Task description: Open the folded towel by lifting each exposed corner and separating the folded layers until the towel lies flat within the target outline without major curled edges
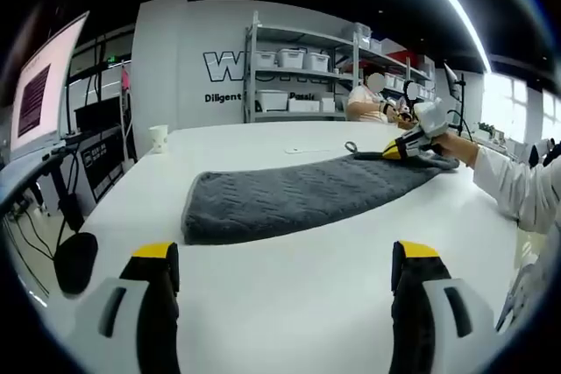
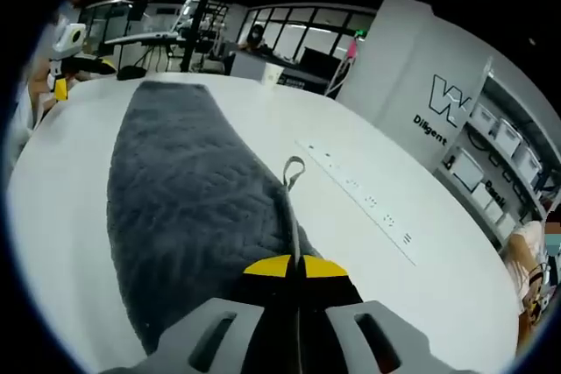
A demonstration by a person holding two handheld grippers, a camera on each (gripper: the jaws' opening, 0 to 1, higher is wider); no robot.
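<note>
One towel (image 2: 193, 208) edge pinched.

fingers (image 1: 158, 256): grey, yellow tips | right gripper (image 1: 405, 148): white body | sleeve (image 1: 508, 186): white

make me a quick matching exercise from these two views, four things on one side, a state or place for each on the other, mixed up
Things
1. left hand-held gripper
2. right hand-held gripper
3. grey towel
4. white cup

States or places
A. shut on the towel's edge
B. stretched long across the white table
C. open, above bare tabletop short of the towel
D. standing upright near the table's far edge

Pairs: 1-C, 2-A, 3-B, 4-D
</note>
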